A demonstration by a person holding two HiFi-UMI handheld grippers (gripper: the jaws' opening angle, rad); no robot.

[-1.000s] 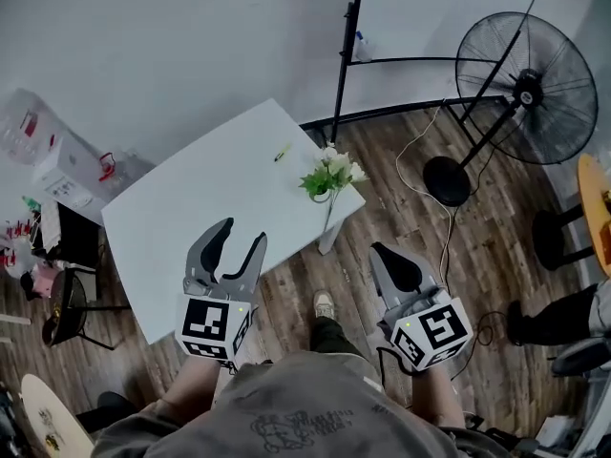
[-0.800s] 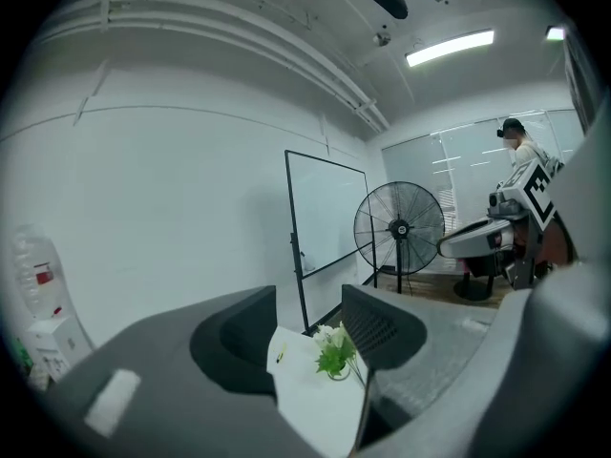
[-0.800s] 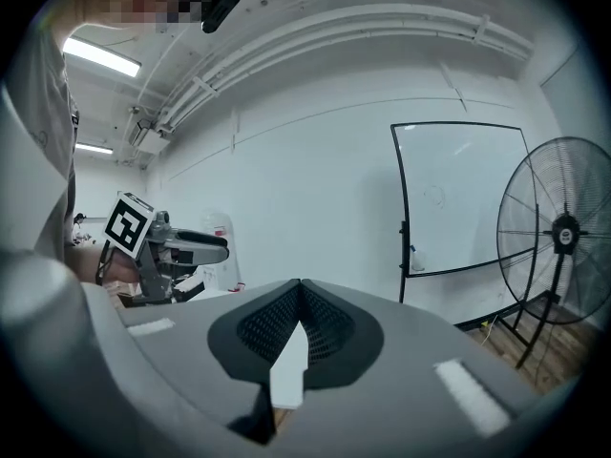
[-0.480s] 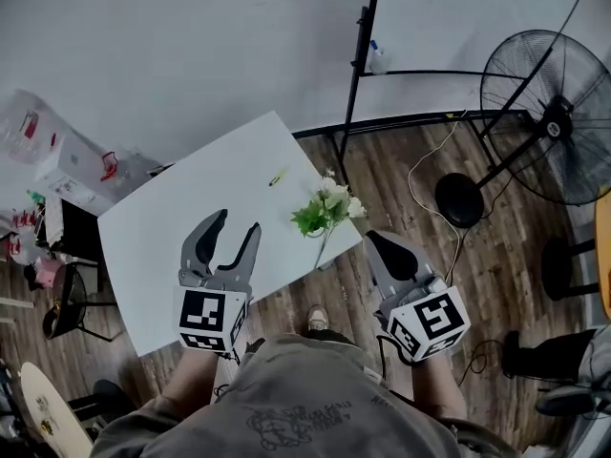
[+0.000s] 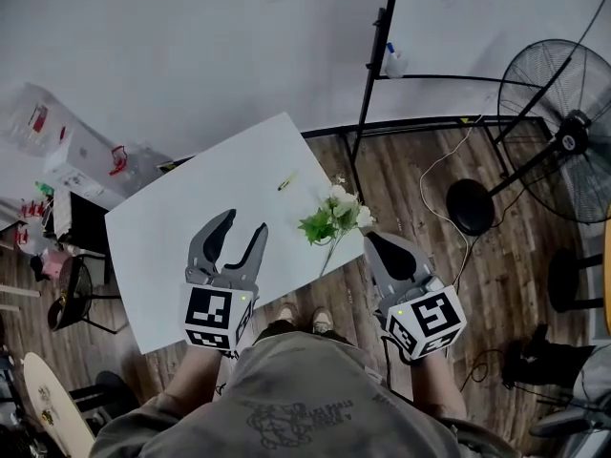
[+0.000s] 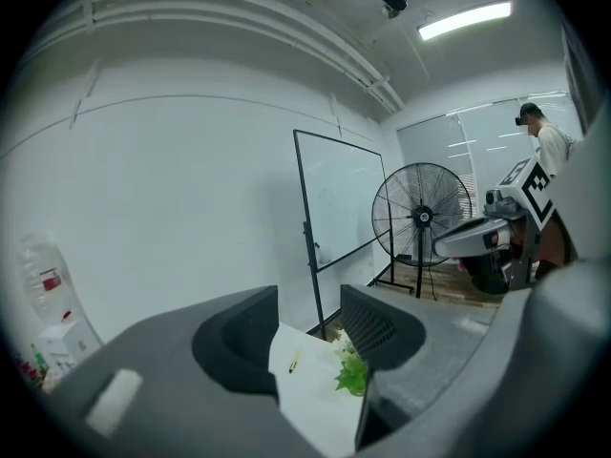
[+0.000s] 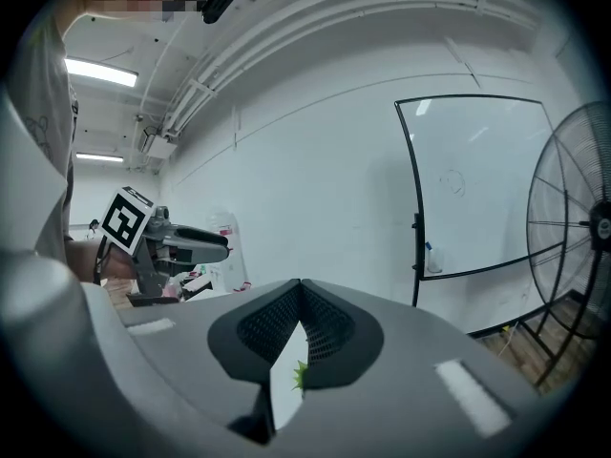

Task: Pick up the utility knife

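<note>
The utility knife (image 5: 285,181), small and yellow-green, lies near the far edge of the white table (image 5: 181,227). In the left gripper view the knife (image 6: 294,361) shows far off between the jaws. My left gripper (image 5: 242,225) hangs open above the table's near part, well short of the knife, with nothing in it. My right gripper (image 5: 374,241) is shut and empty, off the table's right corner over the floor. Its jaws meet at the tips in the right gripper view (image 7: 301,289).
A bunch of white flowers with green leaves (image 5: 334,219) sits at the table's right corner. A whiteboard stand (image 5: 382,65) and a standing fan (image 5: 563,132) are to the right on the wood floor. Boxes (image 5: 67,151) and a chair (image 5: 67,294) stand to the left.
The view has shifted a little, and the table and flowers now sit nearer the grippers. Both grippers keep their states, left open and right shut.
</note>
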